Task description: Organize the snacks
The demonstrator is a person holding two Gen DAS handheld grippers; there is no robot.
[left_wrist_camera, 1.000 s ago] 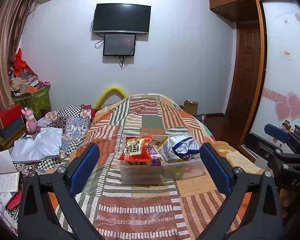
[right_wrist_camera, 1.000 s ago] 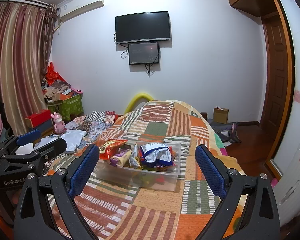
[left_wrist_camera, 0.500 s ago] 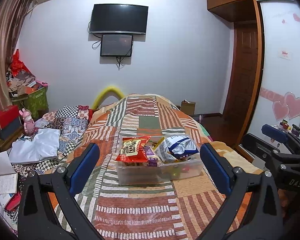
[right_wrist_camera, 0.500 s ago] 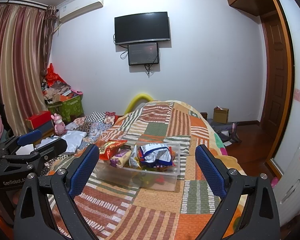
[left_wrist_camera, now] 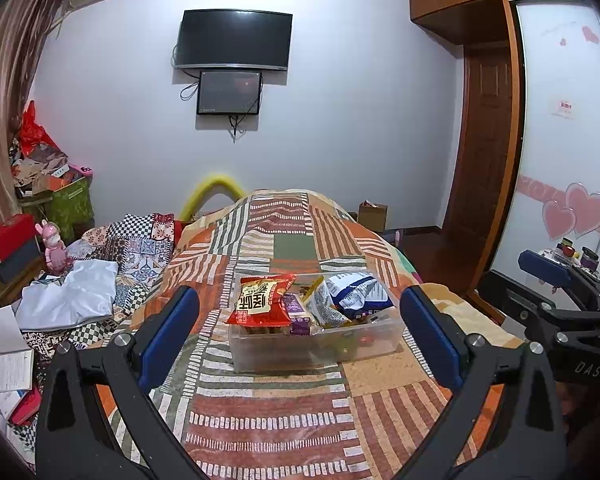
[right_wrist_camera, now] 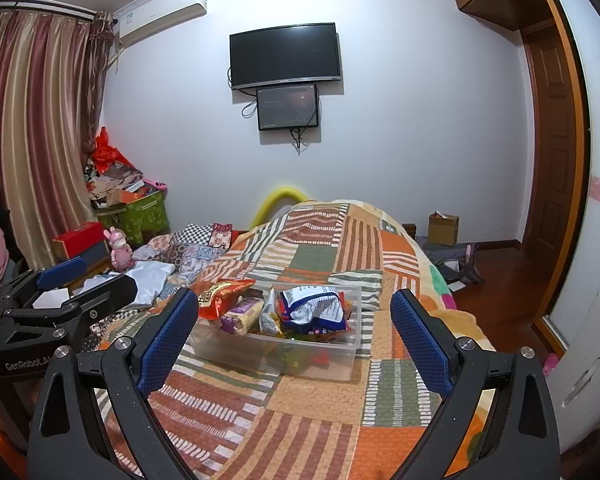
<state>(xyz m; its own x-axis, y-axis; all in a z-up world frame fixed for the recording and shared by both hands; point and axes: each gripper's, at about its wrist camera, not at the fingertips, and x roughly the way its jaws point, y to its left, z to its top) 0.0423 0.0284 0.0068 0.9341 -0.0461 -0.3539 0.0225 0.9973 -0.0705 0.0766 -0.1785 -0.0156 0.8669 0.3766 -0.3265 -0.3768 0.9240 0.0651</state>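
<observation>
Nudged slightly nearer to the clear plastic rectangular bin than a second ago. Left gripper and right gripper both spread wide, pinching nothing, held above the striped patchwork bedspread. Bin resting mid-bed, well short of the far edge, holding a red crinkly snack bag, a blue-and-white crumpled snack bag, and a purple wrapped packet between them.
</observation>
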